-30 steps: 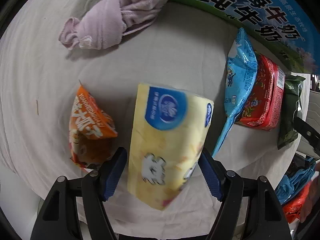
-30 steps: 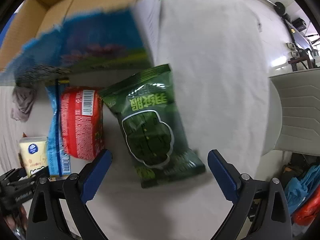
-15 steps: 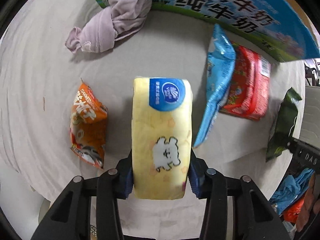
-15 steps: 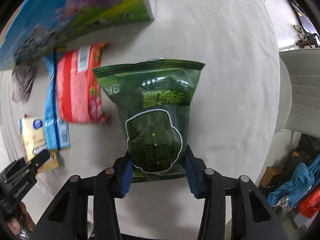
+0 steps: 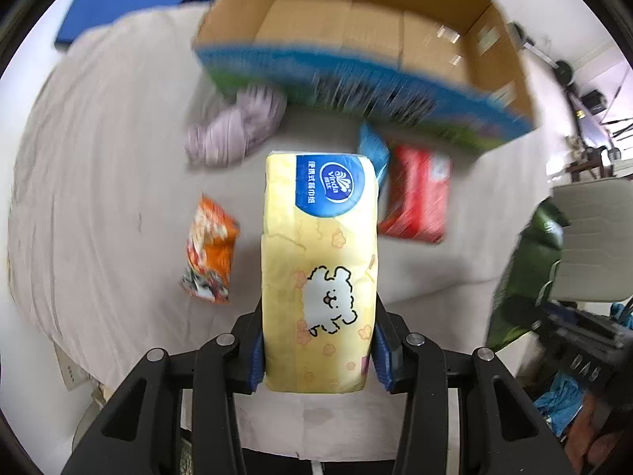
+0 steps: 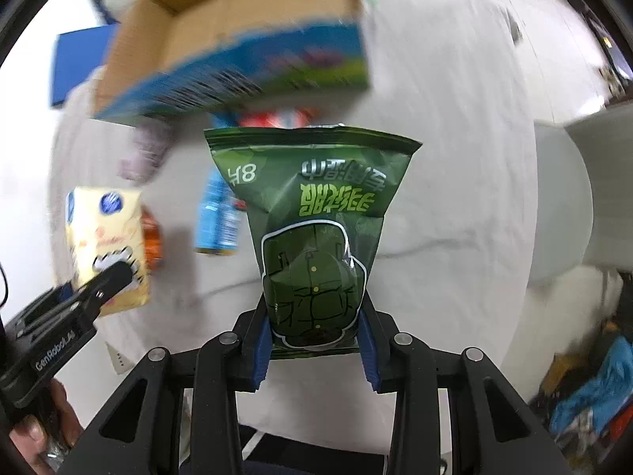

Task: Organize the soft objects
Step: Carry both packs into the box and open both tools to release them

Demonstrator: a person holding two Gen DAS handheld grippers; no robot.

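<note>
Above the cloth-covered table (image 5: 99,182), both packs are up in the air. L gripper (image 5: 318,340) has its blue pads pressed on the lower sides of the yellow tissue pack (image 5: 318,261), which stands upright between them, well clear of the cloth. R gripper (image 6: 314,336) pinches the bottom of the green snack bag (image 6: 316,213) the same way, bag upright, top seal toward the box. Far side of the table: the open cardboard box (image 5: 356,35), blurred, w/ its blue-green printed wall facing the grippers and bare brown walls inside. Just in front of that wall lie a lilac cloth bundle (image 5: 237,126), a blue pouch (image 5: 374,150) and a red packet (image 5: 419,194), the blue and red ones side by side, touching or nearly so. An orange snack bag (image 5: 209,249) lies alone, nearer the table's near-left edge, apart from the rest. Bare cloth spreads wide on the left, and in the right wrist view also on the right out to the rounded table edge, w/ a pale chair (image 5: 593,237) beyond it. Near edge of the table runs just under both grippers.
</note>
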